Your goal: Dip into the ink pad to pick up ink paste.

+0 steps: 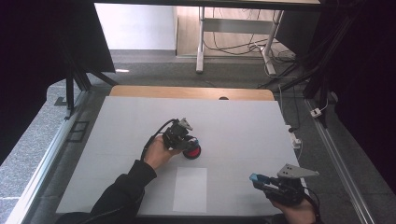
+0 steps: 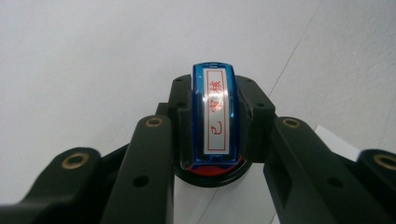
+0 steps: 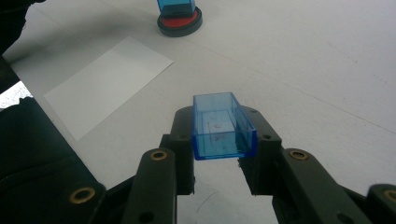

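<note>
Two tools are being used at once: the left tool (image 1: 183, 136) is clamped on the blue stamp (image 2: 214, 119), which is being pressed into the red ink pad (image 1: 192, 152) on the tabletop (image 1: 243, 130) — seemingly for inking — while the stamp's clear blue cap (image 3: 220, 125) is being gripped aside by the right tool (image 1: 259, 181), near the white paper (image 1: 190, 189).

tool (image 2: 215, 140): black jaws, brass-ringed screw holes | grey three-cornered plate (image 1: 296, 171) | dark sleeve (image 1: 122, 189)

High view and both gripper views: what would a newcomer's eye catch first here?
Probably the blue stamp clamped in the left tongs and pressed on the round red ink pad mid-table. Next, the clear blue cap held in the right tongs at the near right, and the white paper sheet lying between them.
</note>
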Action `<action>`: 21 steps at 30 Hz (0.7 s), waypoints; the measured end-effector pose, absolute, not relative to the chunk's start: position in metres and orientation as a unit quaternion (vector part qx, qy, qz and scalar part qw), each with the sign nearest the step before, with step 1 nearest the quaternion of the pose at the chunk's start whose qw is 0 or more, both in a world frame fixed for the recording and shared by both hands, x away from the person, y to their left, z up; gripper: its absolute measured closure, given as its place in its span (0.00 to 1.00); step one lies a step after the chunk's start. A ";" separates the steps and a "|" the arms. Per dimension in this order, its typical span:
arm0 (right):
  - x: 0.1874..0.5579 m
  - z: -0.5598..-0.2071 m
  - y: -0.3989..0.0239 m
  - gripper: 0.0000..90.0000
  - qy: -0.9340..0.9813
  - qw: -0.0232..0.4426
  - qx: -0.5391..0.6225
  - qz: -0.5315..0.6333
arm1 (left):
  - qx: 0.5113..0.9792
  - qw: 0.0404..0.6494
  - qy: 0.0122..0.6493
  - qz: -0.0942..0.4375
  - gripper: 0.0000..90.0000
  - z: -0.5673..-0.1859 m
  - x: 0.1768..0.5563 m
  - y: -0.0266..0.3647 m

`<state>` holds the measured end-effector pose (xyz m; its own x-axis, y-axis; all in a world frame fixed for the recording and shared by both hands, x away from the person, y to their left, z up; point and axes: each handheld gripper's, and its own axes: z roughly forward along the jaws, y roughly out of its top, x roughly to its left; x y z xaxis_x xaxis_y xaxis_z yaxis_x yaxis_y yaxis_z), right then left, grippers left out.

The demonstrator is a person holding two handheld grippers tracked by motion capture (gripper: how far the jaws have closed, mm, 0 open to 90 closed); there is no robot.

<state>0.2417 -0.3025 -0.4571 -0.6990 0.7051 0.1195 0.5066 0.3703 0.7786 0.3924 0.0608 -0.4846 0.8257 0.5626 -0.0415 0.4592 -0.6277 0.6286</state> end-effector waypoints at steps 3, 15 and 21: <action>0.242 -0.457 -0.302 0.76 0.820 0.118 0.370 0.422 | 0.903 0.315 0.277 0.094 0.78 -0.484 0.389 0.056; 0.242 -0.457 -0.302 0.76 0.820 0.117 0.370 0.420 | 0.886 0.338 0.315 0.039 0.78 -0.486 0.401 0.067; 0.242 -0.457 -0.302 0.76 0.821 0.116 0.370 0.420 | 0.886 0.339 0.315 0.035 0.78 -0.486 0.402 0.067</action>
